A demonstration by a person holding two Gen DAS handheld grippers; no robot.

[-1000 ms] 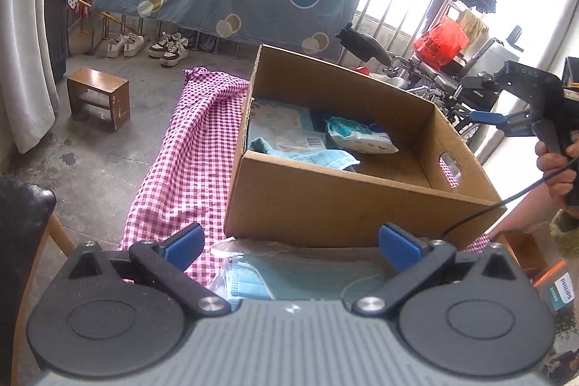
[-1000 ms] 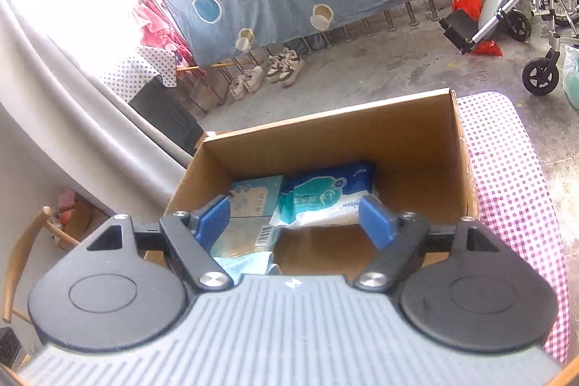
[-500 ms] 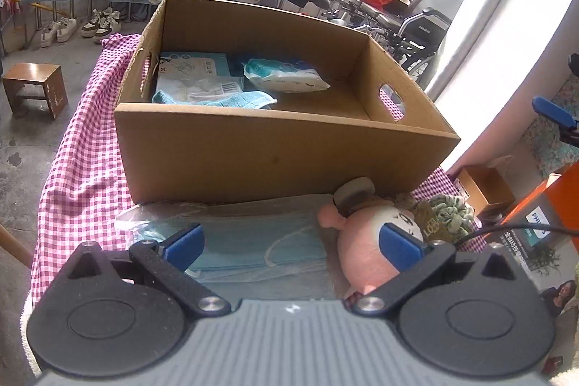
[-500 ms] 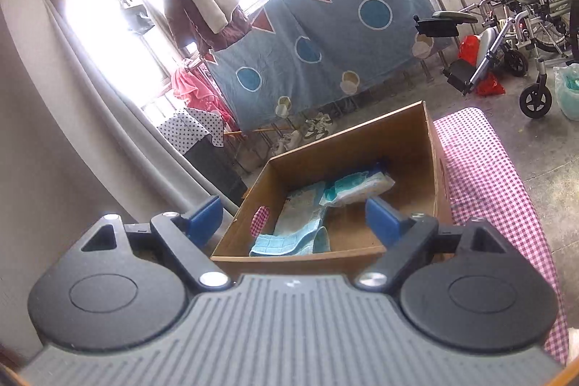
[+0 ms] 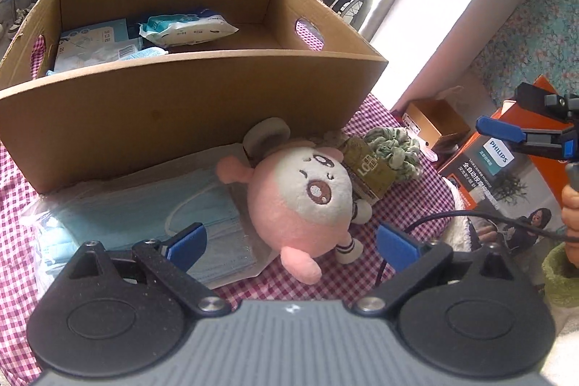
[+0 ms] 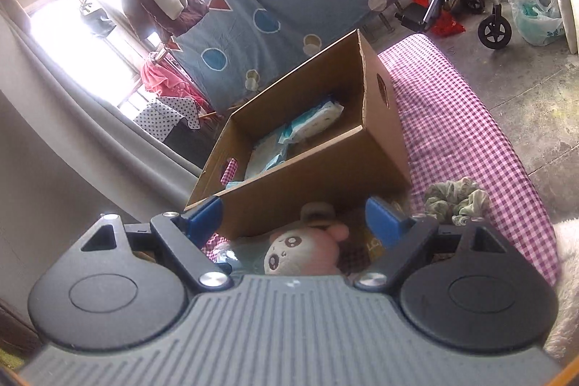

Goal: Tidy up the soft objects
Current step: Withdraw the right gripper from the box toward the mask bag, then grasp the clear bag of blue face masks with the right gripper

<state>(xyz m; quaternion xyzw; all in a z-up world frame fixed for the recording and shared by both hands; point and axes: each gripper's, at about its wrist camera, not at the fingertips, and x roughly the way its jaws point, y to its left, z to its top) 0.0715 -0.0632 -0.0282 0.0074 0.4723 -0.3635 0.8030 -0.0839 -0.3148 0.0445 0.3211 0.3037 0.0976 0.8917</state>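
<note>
My left gripper (image 5: 291, 245): jaws wide, empty
Plush toy (image 5: 304, 190): just ahead, between my fingers
My right gripper (image 6: 295, 217): spread, empty
Tip: squeeze its round body, then lift into box (image 5: 188, 96)

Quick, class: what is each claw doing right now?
Left claw: open, holding nothing, above the pink plush toy.
Right claw: open, holding nothing.

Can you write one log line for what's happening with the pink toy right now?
left gripper: open, over pink plush toy | right gripper: open, empty | toy: outside cardboard box, partly on mask pack
</note>
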